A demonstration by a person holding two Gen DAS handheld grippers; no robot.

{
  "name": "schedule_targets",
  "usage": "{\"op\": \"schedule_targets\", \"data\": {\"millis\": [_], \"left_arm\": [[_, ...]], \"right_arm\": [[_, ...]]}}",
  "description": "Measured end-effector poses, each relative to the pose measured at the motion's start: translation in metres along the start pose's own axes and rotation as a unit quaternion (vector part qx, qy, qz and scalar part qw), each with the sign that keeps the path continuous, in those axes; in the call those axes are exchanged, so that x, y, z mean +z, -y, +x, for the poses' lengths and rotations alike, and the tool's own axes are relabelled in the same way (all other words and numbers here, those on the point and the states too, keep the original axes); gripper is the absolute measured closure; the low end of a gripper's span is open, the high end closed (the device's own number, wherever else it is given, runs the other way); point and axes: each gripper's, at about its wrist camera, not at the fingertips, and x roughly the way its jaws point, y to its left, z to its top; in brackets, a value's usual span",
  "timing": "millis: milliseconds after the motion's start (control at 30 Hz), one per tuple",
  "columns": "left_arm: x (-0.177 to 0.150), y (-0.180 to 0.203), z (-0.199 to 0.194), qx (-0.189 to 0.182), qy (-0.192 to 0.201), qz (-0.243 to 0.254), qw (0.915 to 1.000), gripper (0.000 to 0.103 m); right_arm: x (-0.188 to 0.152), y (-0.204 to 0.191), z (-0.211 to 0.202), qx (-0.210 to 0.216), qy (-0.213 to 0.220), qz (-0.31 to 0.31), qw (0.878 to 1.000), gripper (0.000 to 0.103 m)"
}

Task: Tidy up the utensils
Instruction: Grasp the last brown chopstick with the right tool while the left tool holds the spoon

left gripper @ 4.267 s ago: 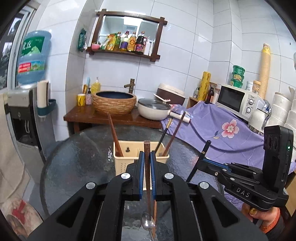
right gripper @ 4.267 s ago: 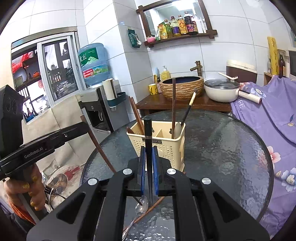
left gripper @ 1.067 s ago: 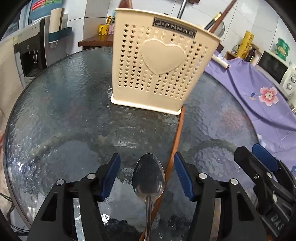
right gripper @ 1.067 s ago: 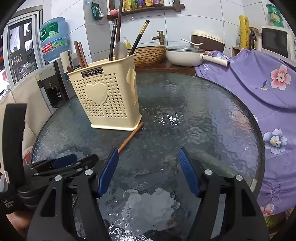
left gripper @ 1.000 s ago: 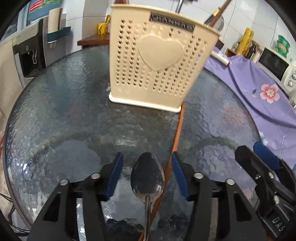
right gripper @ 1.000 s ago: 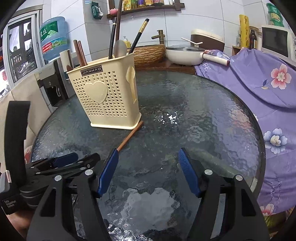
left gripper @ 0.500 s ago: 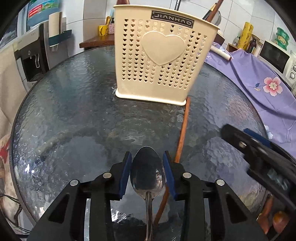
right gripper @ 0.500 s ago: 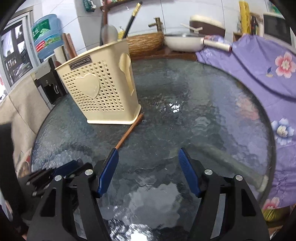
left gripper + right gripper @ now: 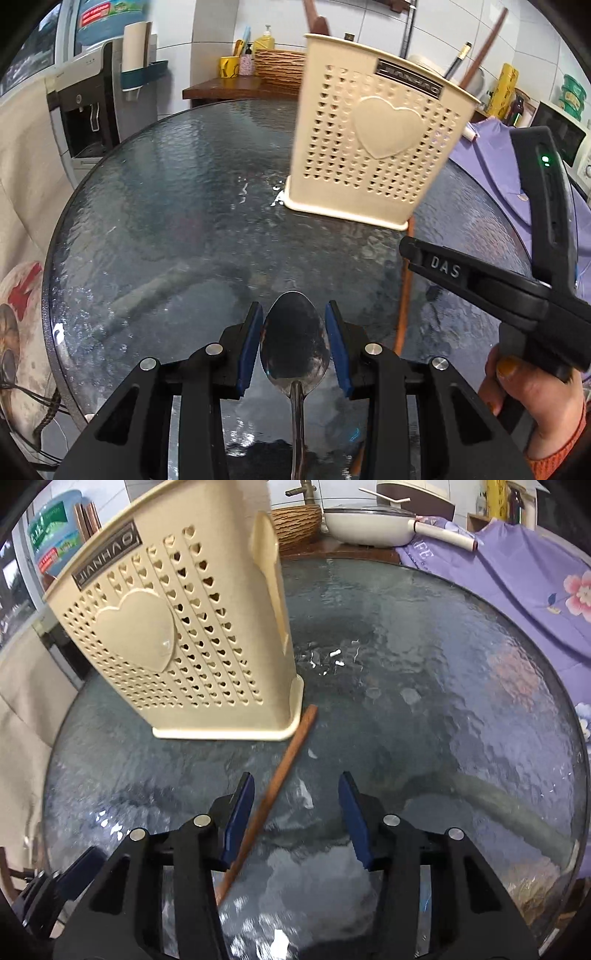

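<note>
A steel spoon (image 9: 294,339) lies on the glass table (image 9: 166,206), bowl forward. My left gripper (image 9: 294,332) has its blue pads closed against the sides of the spoon's bowl. A brown chopstick (image 9: 273,786) lies on the table beside the spoon, its far tip at the corner of the cream utensil holder (image 9: 177,638). My right gripper (image 9: 297,805) is open, low over the table, with the chopstick running between its fingers near the left pad. The holder (image 9: 373,147) stands upright with several chopsticks and utensils in it. The right gripper's body (image 9: 487,280) shows in the left wrist view.
A purple flowered cloth (image 9: 517,576) covers the furniture on the right. A white pan (image 9: 369,524) and a woven basin (image 9: 295,524) sit on the wooden counter behind. A water dispenser (image 9: 96,96) stands to the left of the table.
My left gripper dropped its chopstick in the holder, came down and closed on the spoon's bowl. My right gripper released its chopstick, opened, and moved in over the brown chopstick.
</note>
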Motion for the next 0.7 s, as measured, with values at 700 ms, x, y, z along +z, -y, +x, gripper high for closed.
{"op": "schedule_targets", "data": {"millis": [700], "left_arm": [[-0.002, 0.009, -0.004, -0.036, 0.009, 0.013, 0.9992, 0.069]], "right_arm": [[-0.006, 0.008, -0.005, 0.031, -0.029, -0.038, 0.998, 0.094]]}}
